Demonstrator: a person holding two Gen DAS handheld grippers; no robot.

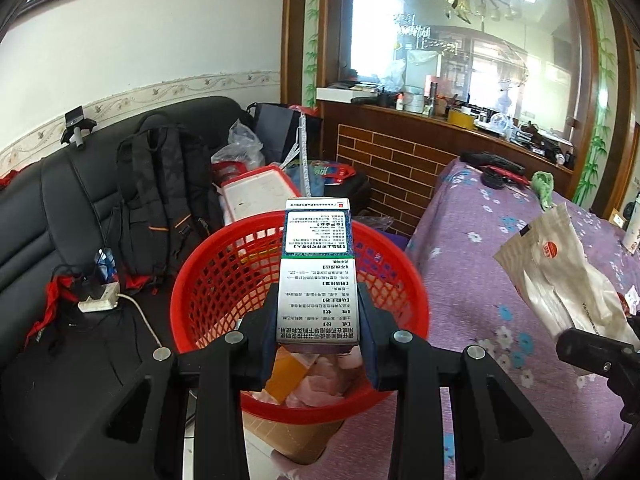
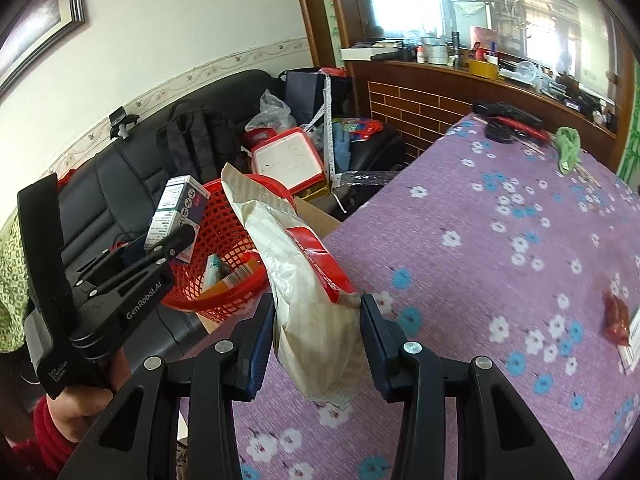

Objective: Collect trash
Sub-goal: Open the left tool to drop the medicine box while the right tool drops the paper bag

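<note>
Beside the purple flowered bench (image 2: pixel 460 208), left claw (image 1: pixel 319 312) grips a printed carton (image 1: pixel 316 272) above a red mesh basket (image 1: pixel 224 264); right claw (image 2: pixel 318 320) grips a crumpled paper bag (image 2: pixel 296 272).

Table (image 2: pixel 460 208), covered by a purple cloth with white and blue flowers: at the far end lie black and red tools (image 2: pixel 508 120) and a crumpled green cloth (image 2: pixel 568 148); near the right edge, a small red wrapper (image 2: pixel 616 314) beside a white card. Black sofa (image 1: pixel 36 216) alongside: black backpack (image 1: pixel 160 196), white power strip (image 1: pixel 98 300) with cable, plastic bags.
</note>
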